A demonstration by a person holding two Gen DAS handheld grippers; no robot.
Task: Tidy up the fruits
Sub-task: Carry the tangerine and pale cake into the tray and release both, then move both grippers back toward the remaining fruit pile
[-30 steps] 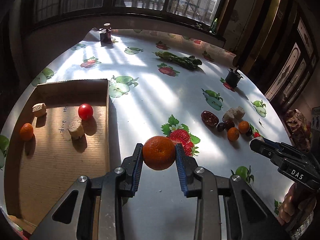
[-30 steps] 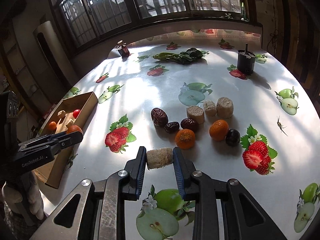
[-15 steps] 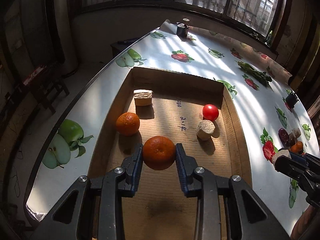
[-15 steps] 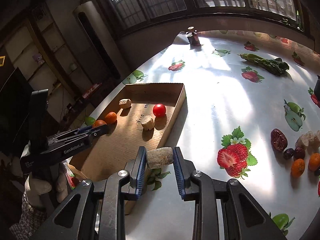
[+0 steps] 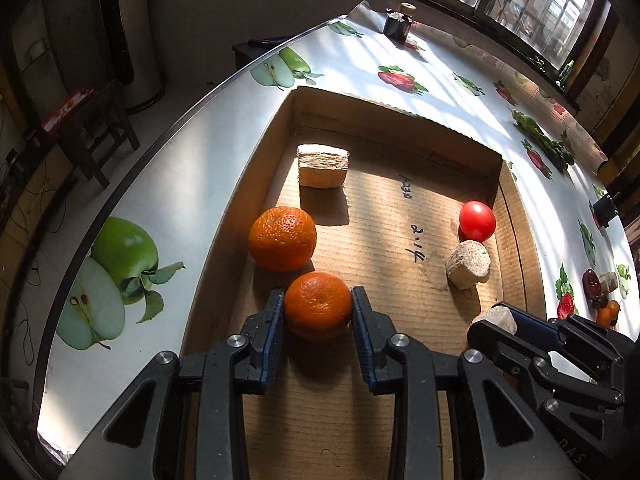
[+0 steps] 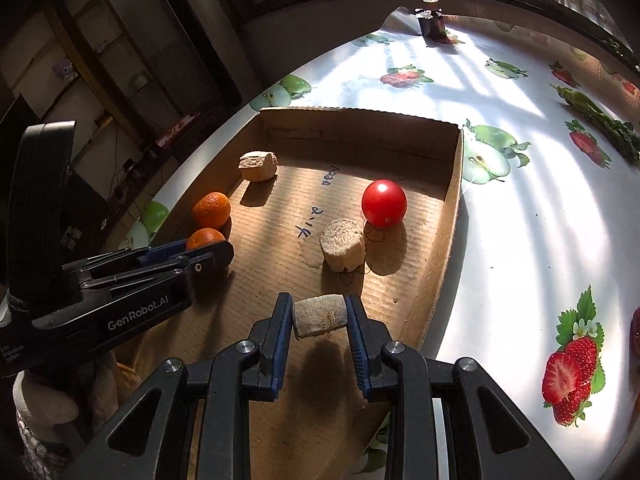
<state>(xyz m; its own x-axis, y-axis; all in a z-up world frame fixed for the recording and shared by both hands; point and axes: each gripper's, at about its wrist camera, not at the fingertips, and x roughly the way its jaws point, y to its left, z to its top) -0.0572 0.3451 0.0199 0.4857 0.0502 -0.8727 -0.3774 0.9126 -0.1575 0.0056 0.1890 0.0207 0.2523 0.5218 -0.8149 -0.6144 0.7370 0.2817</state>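
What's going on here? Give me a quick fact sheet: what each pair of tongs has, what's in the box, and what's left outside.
left tongs: shut on an orange, low over the box floor
right tongs: shut on a beige chunk
cardboard box: holds another orange, red tomato, two beige chunks
outside the box: small fruit pile on the fruit-print tablecloth

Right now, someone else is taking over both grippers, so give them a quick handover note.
Left gripper: shut on an orange, low over the cardboard box, beside another orange.
Right gripper: shut on a beige chunk above the box's near end.
Done: in the box lie one orange, a tomato and two beige chunks.
Left: release both held pieces, then fetch the fruit pile on the table.
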